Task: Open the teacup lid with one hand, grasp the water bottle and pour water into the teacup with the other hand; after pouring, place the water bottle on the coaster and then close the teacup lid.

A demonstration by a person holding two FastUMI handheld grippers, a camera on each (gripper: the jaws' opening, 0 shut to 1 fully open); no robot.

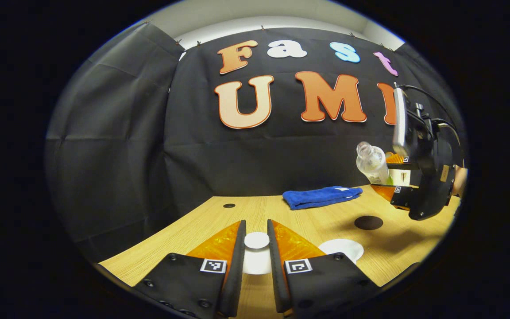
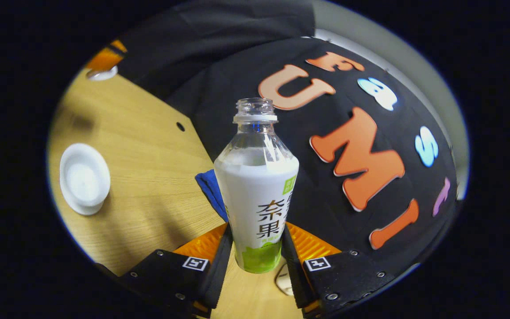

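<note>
Fingers of the left gripper [image 1: 256, 248], left gripper view: two black pads backed by orange ribbed plates, set a little apart, with the white teacup lid [image 1: 256, 240] between them by its round knob. Both pads sit against the knob's sides as far as can be told; the lid's wider disc shows just below the knob.

Teacup [image 1: 341, 249]: white, round, open at the top, standing on the wooden table [image 1: 193, 230] just right of the left gripper's right finger. In the right gripper view the same teacup [image 2: 84, 178] lies at the far left, seen from above, its mouth uncovered.

Coaster [image 1: 368, 222]: dark round disc on the table, right of and beyond the teacup, bare.

Blue cloth [image 1: 321, 196]: folded, lying at the far side of the table near the black wall.

Fingers of the right gripper [image 2: 255, 259], right gripper view: clamped on the lower body of the water bottle [image 2: 257, 190], one pad on each side of the green part of its label. The bottle has no cap; its clear neck and open mouth show above the white label.

Right gripper [image 1: 394, 181] as seen from the left gripper view: raised above the right part of the table, carrying the water bottle [image 1: 371, 163] tilted, mouth leaning to the left, clear of the tabletop and well apart from the teacup.
</note>
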